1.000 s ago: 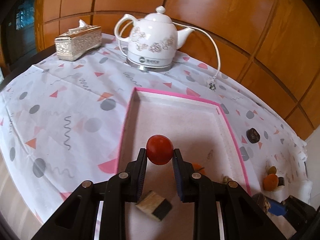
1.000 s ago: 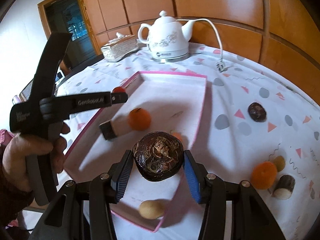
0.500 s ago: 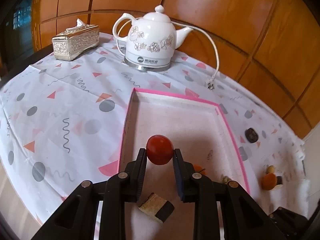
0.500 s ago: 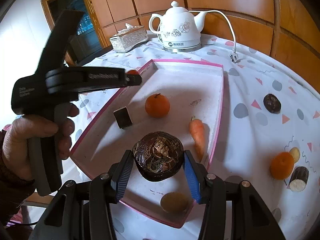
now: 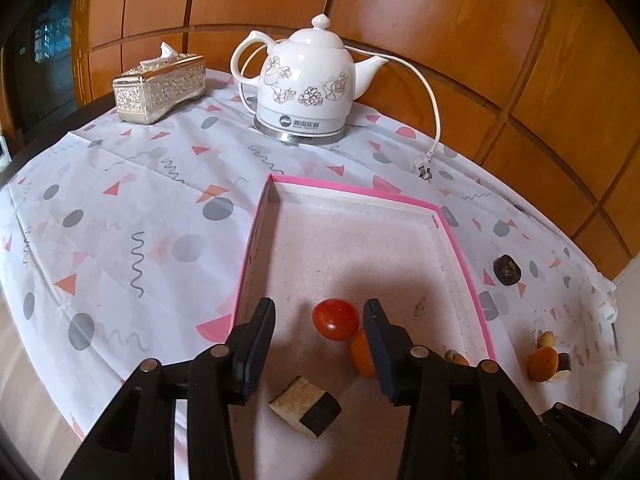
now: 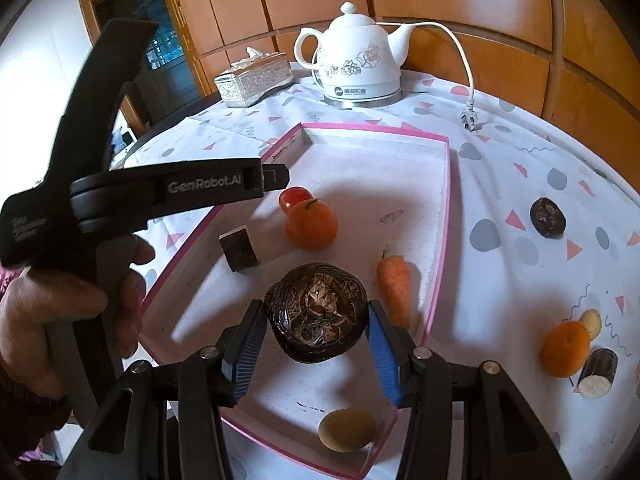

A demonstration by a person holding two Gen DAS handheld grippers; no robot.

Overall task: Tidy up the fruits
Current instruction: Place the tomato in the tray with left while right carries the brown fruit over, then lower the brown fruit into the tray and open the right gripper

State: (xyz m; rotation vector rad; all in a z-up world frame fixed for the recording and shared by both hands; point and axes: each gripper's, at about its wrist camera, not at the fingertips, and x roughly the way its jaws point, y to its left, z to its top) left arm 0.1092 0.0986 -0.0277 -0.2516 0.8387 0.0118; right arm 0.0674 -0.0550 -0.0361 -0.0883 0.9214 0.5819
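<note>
My left gripper [image 5: 318, 334] is open above the pink-rimmed tray [image 5: 352, 193]. The red tomato [image 5: 335, 319] lies free on the tray floor beside an orange [image 5: 362, 354]. A dark-ended chunk [image 5: 306, 406] lies below. In the right wrist view my right gripper [image 6: 316, 344] looks open, its blue pads apart from the dark brown round fruit [image 6: 316, 310], which seems to rest in the tray [image 6: 444, 216]. The tomato [image 6: 294, 198], orange [image 6: 311, 224], carrot [image 6: 394, 284], chunk [image 6: 239, 249] and a yellow fruit [image 6: 346, 428] lie there too.
A white kettle [image 5: 308, 88] with cord and plug [image 5: 424, 168] and a tissue box [image 5: 160, 88] stand at the back. On the cloth right of the tray lie a dark fruit [image 6: 547, 217], an orange [image 6: 565, 348], a small yellow fruit [image 6: 591, 322] and a log piece [image 6: 596, 372].
My left gripper opened and let the tomato drop into the tray beside the orange. My right gripper widened around the dark fruit, which now sits lower.
</note>
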